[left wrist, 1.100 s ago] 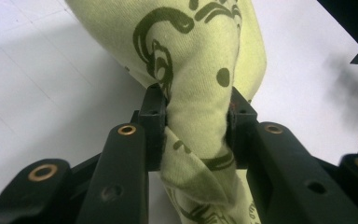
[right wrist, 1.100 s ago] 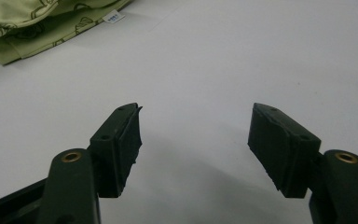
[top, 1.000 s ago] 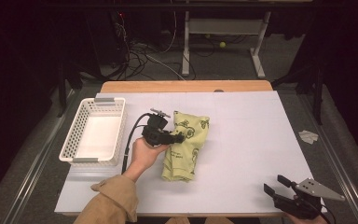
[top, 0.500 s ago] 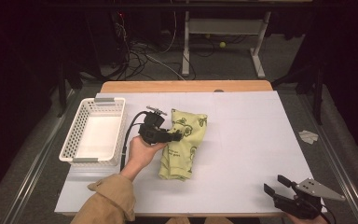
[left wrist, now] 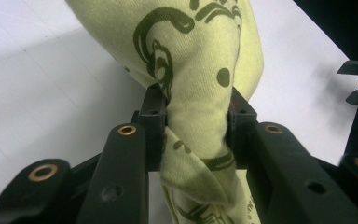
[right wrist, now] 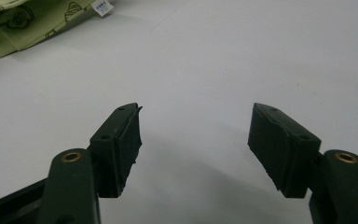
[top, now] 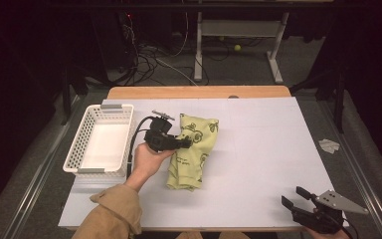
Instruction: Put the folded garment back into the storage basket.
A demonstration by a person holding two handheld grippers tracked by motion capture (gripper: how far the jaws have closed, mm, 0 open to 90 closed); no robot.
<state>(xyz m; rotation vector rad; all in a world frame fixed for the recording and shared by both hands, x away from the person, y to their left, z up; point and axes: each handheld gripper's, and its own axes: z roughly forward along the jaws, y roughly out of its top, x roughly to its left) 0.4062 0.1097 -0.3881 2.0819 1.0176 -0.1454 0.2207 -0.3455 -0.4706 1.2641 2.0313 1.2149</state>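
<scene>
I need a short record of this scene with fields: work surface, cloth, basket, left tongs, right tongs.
work surface: white table top
cloth: yellow-green printed cloth, partly bunched, lying on the table
basket: white basket, left of the cloth
left tongs: left tongs shut on a fold of the cloth
right tongs: right tongs open, nothing between them, at the near right corner

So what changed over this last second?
Little. The left gripper, shut on a fold of the green cloth, edged slightly towards the basket and up the picture, taking the cloth along. No grasp or release. The right gripper stayed open at the table's near corner.
</scene>
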